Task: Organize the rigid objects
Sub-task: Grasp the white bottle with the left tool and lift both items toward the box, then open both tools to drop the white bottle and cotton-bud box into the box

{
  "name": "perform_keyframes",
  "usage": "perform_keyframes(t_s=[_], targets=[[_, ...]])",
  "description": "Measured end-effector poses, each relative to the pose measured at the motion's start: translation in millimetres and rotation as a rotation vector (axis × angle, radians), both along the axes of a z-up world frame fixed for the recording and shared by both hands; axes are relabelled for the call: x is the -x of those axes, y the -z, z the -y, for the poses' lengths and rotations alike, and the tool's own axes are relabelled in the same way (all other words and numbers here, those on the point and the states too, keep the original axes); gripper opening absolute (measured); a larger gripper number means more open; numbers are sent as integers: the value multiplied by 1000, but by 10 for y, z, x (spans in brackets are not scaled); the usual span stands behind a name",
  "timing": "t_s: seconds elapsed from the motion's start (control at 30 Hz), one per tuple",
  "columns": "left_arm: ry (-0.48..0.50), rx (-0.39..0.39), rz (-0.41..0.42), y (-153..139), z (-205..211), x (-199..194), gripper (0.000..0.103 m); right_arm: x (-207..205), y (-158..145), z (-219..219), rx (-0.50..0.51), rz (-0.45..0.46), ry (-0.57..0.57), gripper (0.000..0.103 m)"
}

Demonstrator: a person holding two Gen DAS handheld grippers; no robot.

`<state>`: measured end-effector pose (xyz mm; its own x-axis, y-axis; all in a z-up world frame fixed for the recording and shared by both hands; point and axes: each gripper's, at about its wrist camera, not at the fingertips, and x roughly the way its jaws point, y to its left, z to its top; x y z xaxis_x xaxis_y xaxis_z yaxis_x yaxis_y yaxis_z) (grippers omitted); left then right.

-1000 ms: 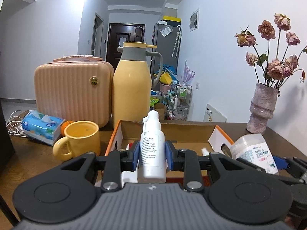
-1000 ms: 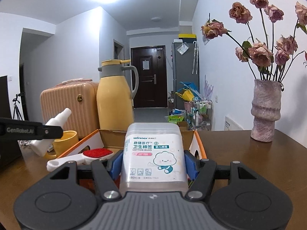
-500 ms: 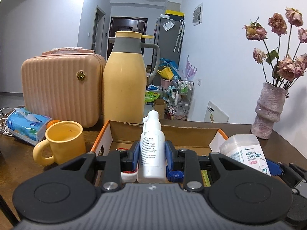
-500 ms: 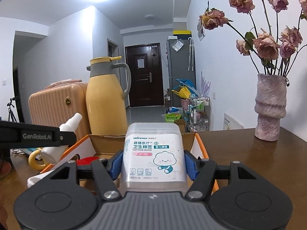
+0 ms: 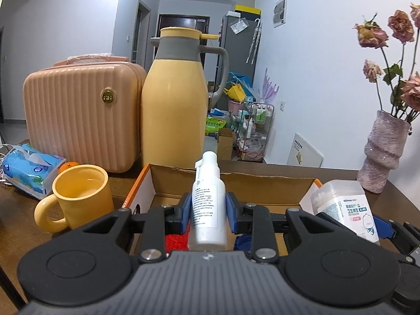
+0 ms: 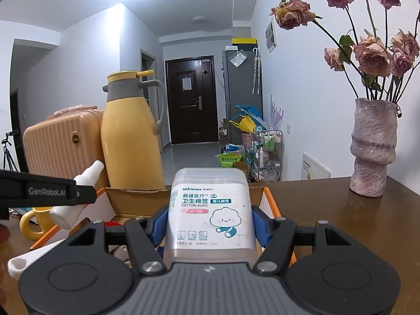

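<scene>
My left gripper [image 5: 208,211] is shut on a small white spray bottle [image 5: 208,207], held upright above the near side of an open cardboard box [image 5: 236,181] with orange edges. My right gripper [image 6: 211,227] is shut on a clear cotton bud box [image 6: 210,210] with a white label, also over that cardboard box [image 6: 131,199]. In the right wrist view the spray bottle [image 6: 78,197] and the left gripper's finger [image 6: 47,191] show at the left. The cotton bud box [image 5: 344,210] shows at the right of the left wrist view. Red and blue items lie inside the cardboard box, mostly hidden.
Behind the box stand a yellow thermos jug [image 5: 174,105] and a peach hard case [image 5: 81,113]. A yellow mug [image 5: 78,197], an orange and a blue tissue pack [image 5: 29,168] sit at the left. A pink vase [image 6: 372,147] of dried roses stands at the right on the wooden table [image 6: 328,210].
Both grippers have moved forward toward the cardboard box with their objects still held; the jug, case and box look larger and nearer now.
</scene>
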<state>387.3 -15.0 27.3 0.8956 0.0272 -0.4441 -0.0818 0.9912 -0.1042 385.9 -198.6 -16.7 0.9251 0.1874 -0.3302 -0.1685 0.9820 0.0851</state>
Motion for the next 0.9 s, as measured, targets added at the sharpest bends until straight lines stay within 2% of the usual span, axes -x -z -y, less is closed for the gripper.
perform_keyframes(t_s=[0.8,0.87,0.9], targets=[[8,-15,-103,214,39,-434,29,-442,132,-65,51,-57,-3,64],[-10,-20,-132,220,30,-457,45,-494,153,-55,60,-95,-6,64],[-18,-12,-138,218,15,-454,79,-519,166,-41,54,-120,-4,64]])
